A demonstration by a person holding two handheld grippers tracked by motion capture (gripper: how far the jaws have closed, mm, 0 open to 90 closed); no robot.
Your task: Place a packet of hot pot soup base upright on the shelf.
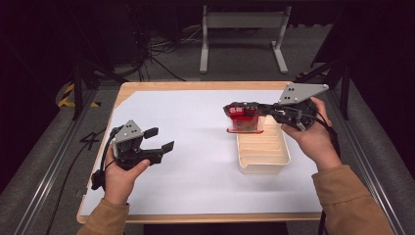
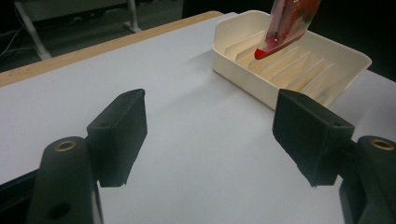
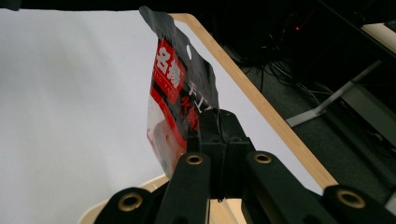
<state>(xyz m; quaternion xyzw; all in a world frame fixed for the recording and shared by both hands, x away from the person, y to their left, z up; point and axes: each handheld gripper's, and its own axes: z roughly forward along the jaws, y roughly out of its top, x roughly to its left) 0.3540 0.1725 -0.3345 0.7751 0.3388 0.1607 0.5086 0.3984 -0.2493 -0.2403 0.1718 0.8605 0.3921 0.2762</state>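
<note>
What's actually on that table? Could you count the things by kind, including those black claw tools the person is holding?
Handheld grippers: 2, the left gripper open, the right gripper shut on the packet
Red-and-black snack packet: 1
Cream slotted tray: 1
Total: 4

Open sheet (image 1: 195, 161) ahead of left claw (image 1: 159, 138) — only the ribbed tray (image 1: 263, 154) obstructs.

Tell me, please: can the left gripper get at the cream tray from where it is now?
Probably yes. The left gripper is open, and only bare white table lies between it and the cream tray; the right gripper holds its red packet over the far end.
</note>
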